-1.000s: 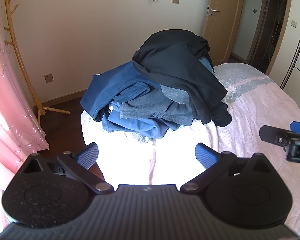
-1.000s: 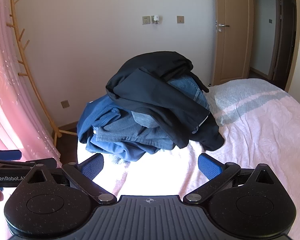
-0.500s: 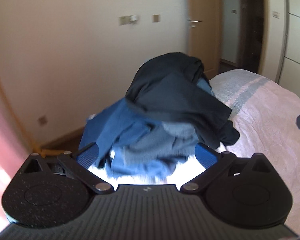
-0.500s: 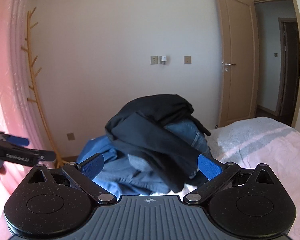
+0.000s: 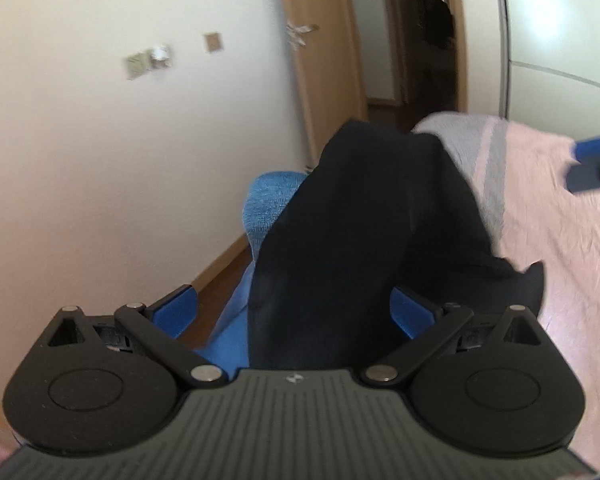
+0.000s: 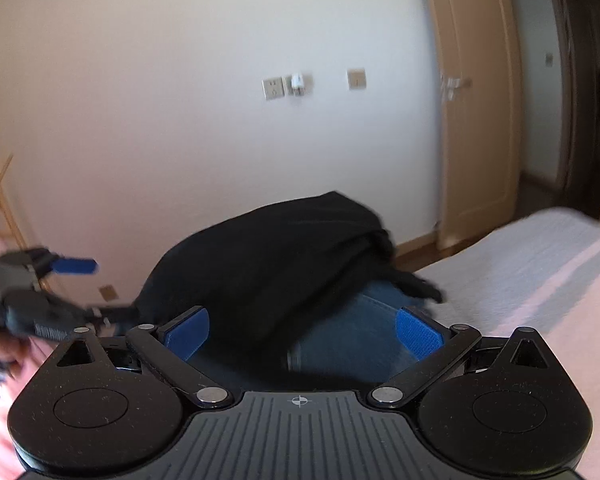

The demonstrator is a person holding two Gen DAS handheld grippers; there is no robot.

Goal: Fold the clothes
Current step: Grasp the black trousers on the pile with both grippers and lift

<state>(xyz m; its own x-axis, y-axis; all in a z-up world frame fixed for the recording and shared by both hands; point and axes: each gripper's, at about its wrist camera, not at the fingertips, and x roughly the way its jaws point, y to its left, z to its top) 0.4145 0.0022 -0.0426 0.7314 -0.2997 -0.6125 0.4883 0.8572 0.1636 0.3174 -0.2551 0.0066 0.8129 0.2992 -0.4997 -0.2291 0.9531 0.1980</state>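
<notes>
The left claw (image 5: 294,316) is held wide open against a black garment (image 5: 380,232), nothing gripped. The right claw (image 6: 302,334), equally spread and empty, is pressed near the black garment and jeans (image 6: 352,340) piled on the pink bed (image 6: 560,292).

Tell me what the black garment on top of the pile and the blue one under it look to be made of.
The black garment looks like soft matte fabric, possibly cotton or fleece; it drapes in limp folds without shine, though blur hides the weave. The blue garment under it looks like denim: mid-blue, stiffer, with what seems a stitched seam.
</notes>
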